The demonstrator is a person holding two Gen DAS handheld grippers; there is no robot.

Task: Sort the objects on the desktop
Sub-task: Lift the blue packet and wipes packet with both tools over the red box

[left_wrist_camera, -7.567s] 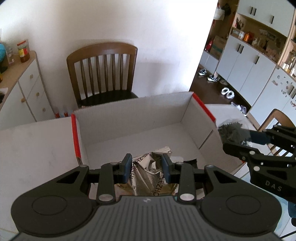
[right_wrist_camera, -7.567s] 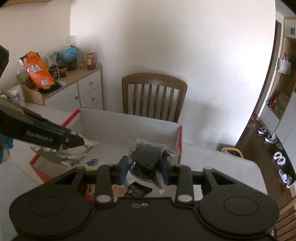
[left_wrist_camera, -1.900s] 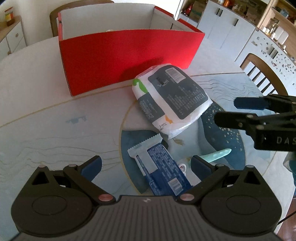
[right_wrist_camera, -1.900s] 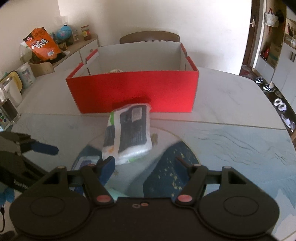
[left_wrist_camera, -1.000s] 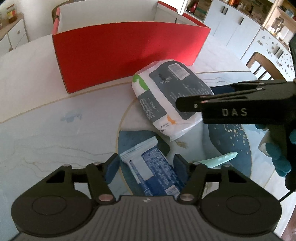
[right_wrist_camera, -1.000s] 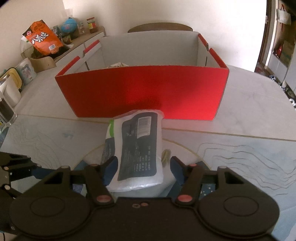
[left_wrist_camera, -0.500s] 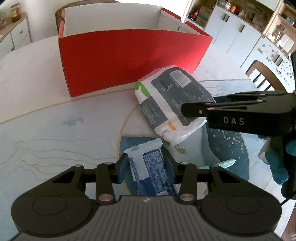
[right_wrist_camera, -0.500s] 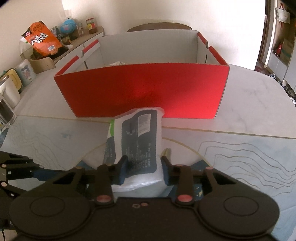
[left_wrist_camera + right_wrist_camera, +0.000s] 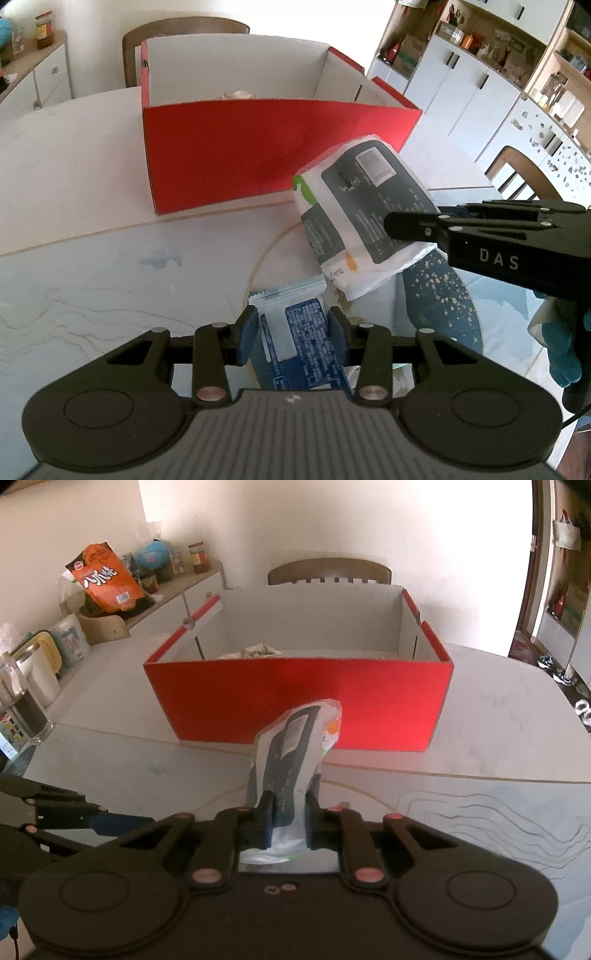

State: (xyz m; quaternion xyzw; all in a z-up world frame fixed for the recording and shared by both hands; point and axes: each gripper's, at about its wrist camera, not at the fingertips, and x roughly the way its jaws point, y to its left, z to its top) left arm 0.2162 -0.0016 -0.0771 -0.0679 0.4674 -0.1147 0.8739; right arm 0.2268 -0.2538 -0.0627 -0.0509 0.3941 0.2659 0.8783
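A white and grey pack (image 9: 291,753) is lifted off the table in front of the red box (image 9: 295,698), its far end tilted up. My right gripper (image 9: 290,819) is shut on its near end. In the left wrist view the same pack (image 9: 354,206) hangs from the right gripper (image 9: 395,225), which comes in from the right. A blue and white packet (image 9: 295,354) lies on the table between the pads of my left gripper (image 9: 291,328), which is shut on its sides. The red box (image 9: 258,147) is open on top, with a crumpled wrapper (image 9: 255,651) inside.
A wooden chair (image 9: 328,570) stands behind the box and another chair (image 9: 517,173) at the right. The sideboard at the left holds an orange bag (image 9: 107,579). A glass jar (image 9: 22,701) stands at the table's left edge. A blue-gloved hand (image 9: 561,354) holds the right gripper.
Both grippers have closed, the left on the blue packet and the right on the white and grey pack. The right one has raised its pack off the table.
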